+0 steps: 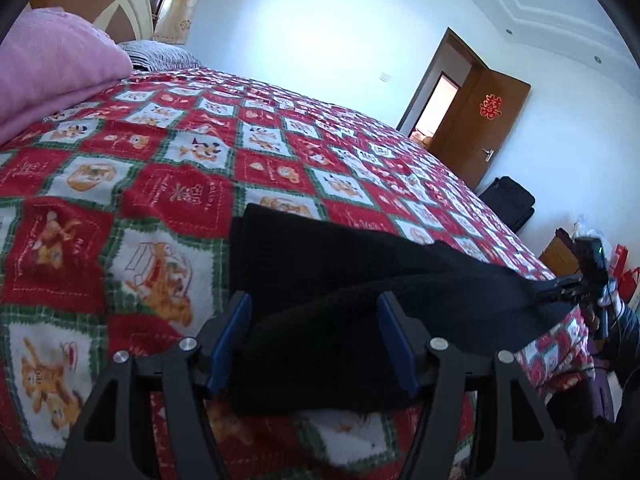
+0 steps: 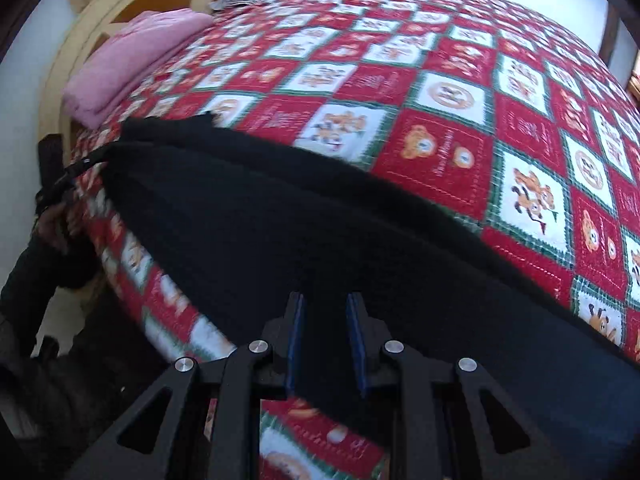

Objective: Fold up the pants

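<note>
While the black pants (image 1: 328, 264) lay limp on the bedspread (image 1: 168, 184) | left gripper (image 1: 316, 340) spread over the doubled edge | right gripper (image 2: 326, 344) narrowly parted, fabric between | soft, light: you should have pinched both layers.

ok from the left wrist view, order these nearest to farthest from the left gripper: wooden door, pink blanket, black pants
1. black pants, lying between the left gripper's fingers on the quilt.
2. pink blanket, folded at the upper left near the headboard.
3. wooden door, standing open at the far right wall.
</note>
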The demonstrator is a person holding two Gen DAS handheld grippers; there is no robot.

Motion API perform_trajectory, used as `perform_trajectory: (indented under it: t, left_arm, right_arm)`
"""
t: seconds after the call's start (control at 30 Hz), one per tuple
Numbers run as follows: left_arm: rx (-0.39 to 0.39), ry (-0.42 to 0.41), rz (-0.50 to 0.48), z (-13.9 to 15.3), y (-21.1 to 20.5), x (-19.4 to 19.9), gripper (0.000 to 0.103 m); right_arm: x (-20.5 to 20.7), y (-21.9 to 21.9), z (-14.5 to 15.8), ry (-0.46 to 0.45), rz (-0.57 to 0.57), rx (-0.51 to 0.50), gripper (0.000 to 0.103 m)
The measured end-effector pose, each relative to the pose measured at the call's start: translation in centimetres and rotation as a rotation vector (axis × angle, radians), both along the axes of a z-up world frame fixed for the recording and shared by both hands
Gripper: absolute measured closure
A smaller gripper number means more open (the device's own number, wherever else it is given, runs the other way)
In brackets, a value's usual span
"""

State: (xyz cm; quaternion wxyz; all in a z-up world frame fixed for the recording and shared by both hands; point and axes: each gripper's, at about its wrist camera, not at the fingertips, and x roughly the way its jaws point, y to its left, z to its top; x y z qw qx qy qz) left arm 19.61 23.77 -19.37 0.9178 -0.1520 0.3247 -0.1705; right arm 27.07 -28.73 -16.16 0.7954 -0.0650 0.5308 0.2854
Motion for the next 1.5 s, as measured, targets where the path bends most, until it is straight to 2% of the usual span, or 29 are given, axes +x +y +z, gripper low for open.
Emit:
perform_trajectory:
  t: [0.07,0.1,0.13,0.17,0.3,0.4,0.57,0.7,0.77,0.9,0.93,1.0,1.1,1.17,1.27,1.33,1.5]
  left_arm:
    - [0.008,0.003,-0.001,0.0,-0.2,0.2,0.036]
    - [0.016,0.003,0.001,0.0,-0.4,0.1,0.036]
    - [0.023,0.002,0.002,0.0,-0.5,0.2,0.036]
    - [0.032,0.003,0.002,0.0,-0.6,0.2,0.036]
    - [0.053,0.006,-0.004,-0.1,-0.7,-0.6,0.036]
    - [0.064,0.012,-0.006,-0.5,-0.3,-1.3,0.034]
    - [0.031,0.051,0.028,-1.7,1.2,-1.7,0.031]
    - [0.015,0.038,0.069,-1.4,2.0,-2.3,0.031]
    - [0.007,0.023,0.102,-0.9,2.5,-2.6,0.031]
    - [-0.006,-0.020,0.160,0.3,3.0,-2.9,0.031]
    - [-0.009,-0.029,0.171,0.6,3.0,-2.8,0.027]
    - [-0.018,-0.052,0.194,1.3,3.0,-2.7,0.022]
    - [-0.025,-0.075,0.192,2.2,2.7,-2.8,0.021]
    - [-0.011,-0.085,0.187,2.5,2.4,-3.0,0.016]
    - [0.022,-0.083,0.190,2.4,2.3,-3.3,0.013]
    - [0.031,-0.074,0.192,2.1,2.3,-3.3,0.013]
    - [0.021,-0.063,0.197,1.7,2.0,-2.9,0.013]
  right_arm:
    - [0.4,0.3,0.7,-0.037,-0.020,0.022,0.071]
    - [1.0,0.4,1.1,-0.058,-0.032,0.041,0.051]
    - [1.5,0.6,1.3,-0.071,-0.044,0.056,0.036]
    - [2.1,0.8,1.3,-0.085,-0.056,0.069,0.035]
    - [4.0,2.1,-0.4,-0.052,-0.068,0.041,0.035]
    - [3.5,2.4,-1.4,-0.007,-0.027,0.014,0.035]
    - [-0.6,2.5,-1.4,0.084,0.099,0.038,0.035]
    - [-4.5,2.8,-0.8,0.092,0.176,0.015,0.035]
    - [-5.2,3.0,-0.2,0.053,0.175,0.007,0.035]
    - [-2.8,3.8,2.1,-0.048,0.117,0.075,0.035]
    - [-1.5,4.0,2.3,-0.054,0.090,0.101,0.035]
    - [0.9,4.7,1.9,-0.047,0.060,0.126,0.035]
    - [3.5,5.8,-0.7,0.009,0.047,0.081,0.035]
    - [3.6,6.0,-2.1,0.051,0.058,0.049,0.035]
    - [1.2,5.9,-2.4,0.067,0.109,0.037,0.035]
    - [-1.1,5.6,-2.1,0.109,0.149,0.060,0.035]
    - [-6.4,5.8,-1.9,0.119,0.235,0.024,0.035]
